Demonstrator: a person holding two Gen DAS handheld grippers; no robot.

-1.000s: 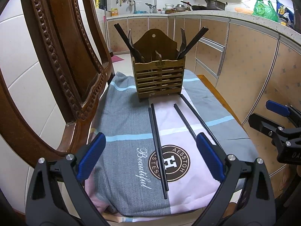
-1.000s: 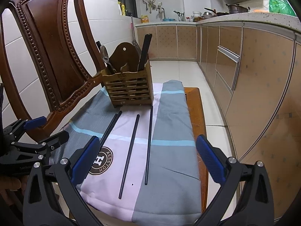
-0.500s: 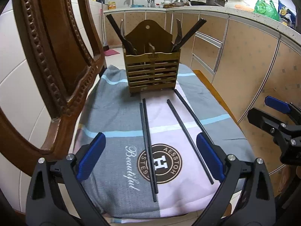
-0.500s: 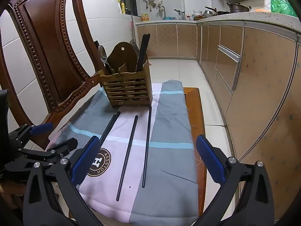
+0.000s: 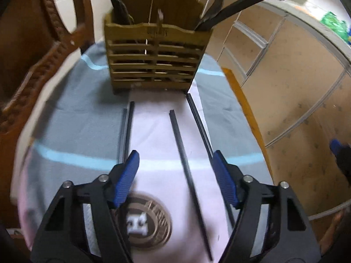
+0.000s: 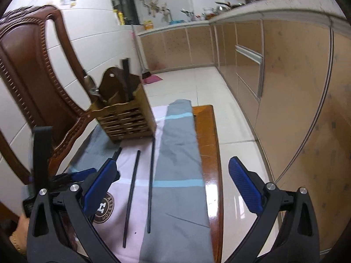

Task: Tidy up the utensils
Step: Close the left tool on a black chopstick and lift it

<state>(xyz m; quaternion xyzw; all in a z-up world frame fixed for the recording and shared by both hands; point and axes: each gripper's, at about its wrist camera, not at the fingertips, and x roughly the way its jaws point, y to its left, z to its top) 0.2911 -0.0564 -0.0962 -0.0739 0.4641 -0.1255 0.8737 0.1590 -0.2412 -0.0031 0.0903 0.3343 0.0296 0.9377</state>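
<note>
Several black chopsticks lie lengthwise on a grey and pink cloth (image 5: 72, 118): a pair at the left (image 5: 127, 127), one in the middle (image 5: 182, 157) and one at the right (image 5: 197, 122). A slatted wooden utensil holder (image 5: 156, 61) stands behind them with utensils in it. My left gripper (image 5: 175, 171) is open, low over the cloth, its jaws straddling the middle chopstick. My right gripper (image 6: 171, 184) is open and empty, above the cloth's right side. The holder (image 6: 127, 120) and two chopsticks (image 6: 151, 179) show in the right wrist view too.
A carved wooden chair back (image 6: 28, 70) stands at the left, close to the holder. The cloth covers a wooden stool whose bare edge (image 6: 210, 144) shows at the right. Kitchen cabinets (image 6: 296, 87) run along the right, with tiled floor (image 6: 193, 83) behind.
My left gripper has moved forward and down over the chopsticks, and its jaws have narrowed. My right gripper has risen and swung right.
</note>
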